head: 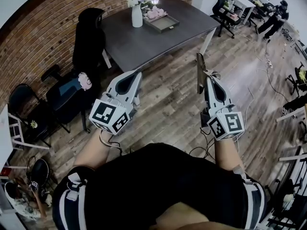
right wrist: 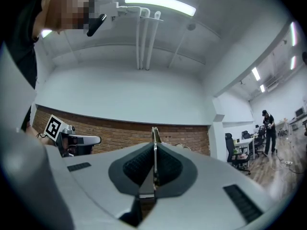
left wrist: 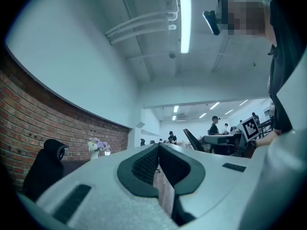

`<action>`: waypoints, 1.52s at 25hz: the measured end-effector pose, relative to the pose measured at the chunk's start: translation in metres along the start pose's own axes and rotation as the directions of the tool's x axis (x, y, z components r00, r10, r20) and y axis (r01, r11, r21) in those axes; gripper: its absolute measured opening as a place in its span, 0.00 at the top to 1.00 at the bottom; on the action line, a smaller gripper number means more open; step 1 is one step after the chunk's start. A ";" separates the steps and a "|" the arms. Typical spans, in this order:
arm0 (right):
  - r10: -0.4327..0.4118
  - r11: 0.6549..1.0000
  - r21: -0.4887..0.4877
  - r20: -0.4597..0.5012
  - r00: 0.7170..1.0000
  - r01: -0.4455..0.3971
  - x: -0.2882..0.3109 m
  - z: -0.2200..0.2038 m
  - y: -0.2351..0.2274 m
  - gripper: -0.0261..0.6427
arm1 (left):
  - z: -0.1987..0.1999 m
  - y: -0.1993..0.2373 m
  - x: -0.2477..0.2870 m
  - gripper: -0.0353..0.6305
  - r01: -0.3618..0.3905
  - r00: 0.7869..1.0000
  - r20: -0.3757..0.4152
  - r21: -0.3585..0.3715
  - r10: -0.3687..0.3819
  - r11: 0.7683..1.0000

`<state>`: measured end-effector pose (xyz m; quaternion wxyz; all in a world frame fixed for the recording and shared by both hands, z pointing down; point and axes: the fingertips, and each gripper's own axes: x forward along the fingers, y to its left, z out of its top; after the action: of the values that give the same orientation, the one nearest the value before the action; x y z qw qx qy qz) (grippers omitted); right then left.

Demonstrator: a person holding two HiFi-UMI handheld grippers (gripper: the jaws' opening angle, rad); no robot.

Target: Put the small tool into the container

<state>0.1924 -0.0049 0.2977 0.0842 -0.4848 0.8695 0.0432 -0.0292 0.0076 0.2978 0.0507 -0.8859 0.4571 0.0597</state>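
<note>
right gripper [head: 209,86] clamping small tool [head: 200,72], blade projecting past its tips | left gripper [head: 134,78] jaws pressing together, empty | needing firm squeeze while heading for tray [head: 163,23] ahead

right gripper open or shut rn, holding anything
Shut. The right gripper has its jaws pressed on the small tool, a thin flat strip sticking out past their tips.

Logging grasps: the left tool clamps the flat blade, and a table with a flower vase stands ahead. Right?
No: the right tool clamps the flat blade, as the right gripper view shows; the left tool is shut and empty. The table with the flower vase does stand ahead.
</note>
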 end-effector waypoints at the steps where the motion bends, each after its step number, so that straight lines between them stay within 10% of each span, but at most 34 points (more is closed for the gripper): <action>1: 0.002 1.000 0.004 -0.002 1.000 -0.002 0.002 -0.003 -0.003 0.95 | -0.003 0.000 0.004 0.93 0.000 1.000 -0.006 0.000 0.000 1.000; 38: 0.018 1.000 -0.005 -0.011 1.000 -0.018 0.003 0.005 -0.055 0.95 | -0.024 -0.021 0.091 0.93 0.065 0.997 -0.028 -0.021 -0.065 0.998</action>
<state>0.2386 -0.0358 0.2924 0.0776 -0.4774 0.8742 0.0435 0.0415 -0.0573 0.3080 0.0371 -0.9016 0.4280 0.0497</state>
